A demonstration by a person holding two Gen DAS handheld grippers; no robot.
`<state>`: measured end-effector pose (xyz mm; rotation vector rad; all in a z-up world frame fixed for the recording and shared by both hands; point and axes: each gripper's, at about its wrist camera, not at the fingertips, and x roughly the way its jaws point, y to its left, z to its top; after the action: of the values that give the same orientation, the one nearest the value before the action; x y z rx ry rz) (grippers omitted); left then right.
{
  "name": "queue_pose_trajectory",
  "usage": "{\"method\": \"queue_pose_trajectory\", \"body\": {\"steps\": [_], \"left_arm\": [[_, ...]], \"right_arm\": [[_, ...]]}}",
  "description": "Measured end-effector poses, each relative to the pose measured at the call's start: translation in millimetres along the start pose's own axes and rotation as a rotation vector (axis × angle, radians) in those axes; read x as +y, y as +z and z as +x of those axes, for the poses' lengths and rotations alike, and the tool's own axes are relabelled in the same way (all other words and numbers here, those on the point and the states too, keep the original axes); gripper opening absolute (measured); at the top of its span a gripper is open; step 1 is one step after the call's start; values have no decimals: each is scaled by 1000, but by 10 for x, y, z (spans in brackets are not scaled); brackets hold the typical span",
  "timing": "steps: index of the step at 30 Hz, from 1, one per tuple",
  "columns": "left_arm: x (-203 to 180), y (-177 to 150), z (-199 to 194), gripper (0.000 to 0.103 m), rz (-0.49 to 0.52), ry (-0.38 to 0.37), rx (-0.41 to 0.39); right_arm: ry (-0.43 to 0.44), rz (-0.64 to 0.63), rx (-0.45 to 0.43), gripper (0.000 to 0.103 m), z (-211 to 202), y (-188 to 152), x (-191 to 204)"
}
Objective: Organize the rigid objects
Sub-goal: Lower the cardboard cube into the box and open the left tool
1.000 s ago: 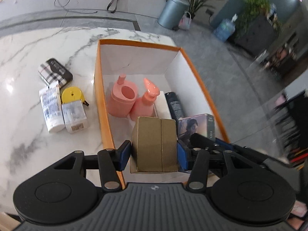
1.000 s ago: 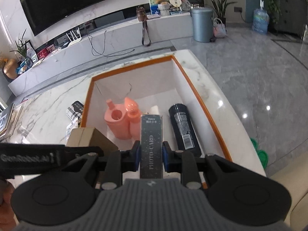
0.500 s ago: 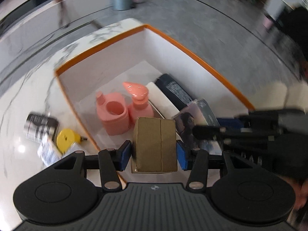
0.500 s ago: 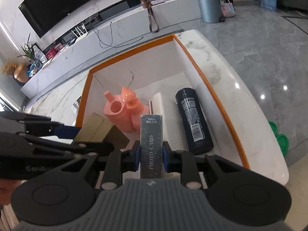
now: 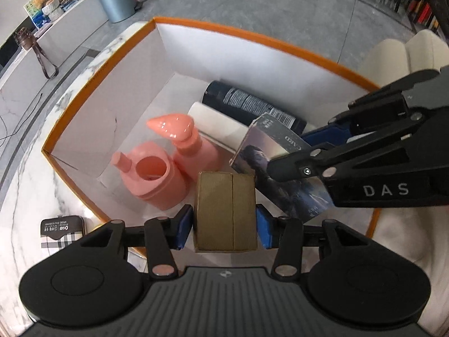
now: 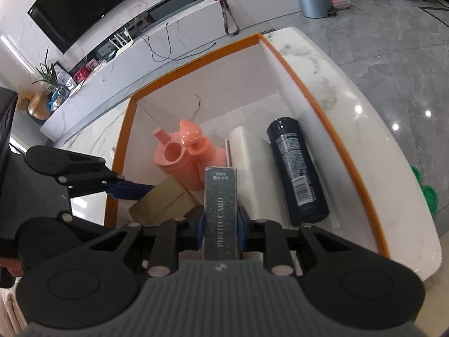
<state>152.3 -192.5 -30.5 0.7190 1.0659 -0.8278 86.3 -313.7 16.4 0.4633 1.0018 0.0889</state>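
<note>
Crowding is the main risk: the gold box [image 5: 226, 210], pinched between the blue pads of the left gripper [image 5: 224, 226] whose jaws are closing on it, hangs over the near end of the orange-rimmed box [image 5: 252, 35], just ahead of which stand the pink pump bottle [image 5: 193, 146] and pink cup [image 5: 153, 178]. Lowered carelessly, it could knock them over (both look light and top-heavy). Just right of it the right gripper [image 6: 220, 224], jaws pressed tight on the photo card box [image 6: 221, 213], comes down into the same corner — the two grippers or their loads could collide. Beyond lie a white block [image 6: 252, 168] and a dark bottle [image 6: 297, 174]. Readable writing: "PHOTO-CARD" on the held pack, "DAS" on the right gripper's body; the bottle's label is too small.
</note>
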Motion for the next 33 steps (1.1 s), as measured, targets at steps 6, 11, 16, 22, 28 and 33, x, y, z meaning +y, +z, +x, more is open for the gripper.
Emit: {"method": "queue_pose_trajectory", "body": {"steps": [6,11,16,22,28,33], "left_arm": [[-22,-36,114,51,15,33,23],[-42,-65,107,55,34,66,4],[-12,-128,-74,55,-20,56,-42],[40,-299,-405,58,-144,73,-153],[65,-419,-641,58,-292,115,-222],[175,-585,-770,58,-491,104,-273]], "right_arm": [[-16,-20,17,23,99,1,74],[-33,-25,29,23,134,-16,106],[-48,-31,34,23,162,-34,146],[-63,-30,38,23,186,-56,162],[-77,-35,53,23,223,-90,217],[-101,-16,68,23,261,-138,280]]}}
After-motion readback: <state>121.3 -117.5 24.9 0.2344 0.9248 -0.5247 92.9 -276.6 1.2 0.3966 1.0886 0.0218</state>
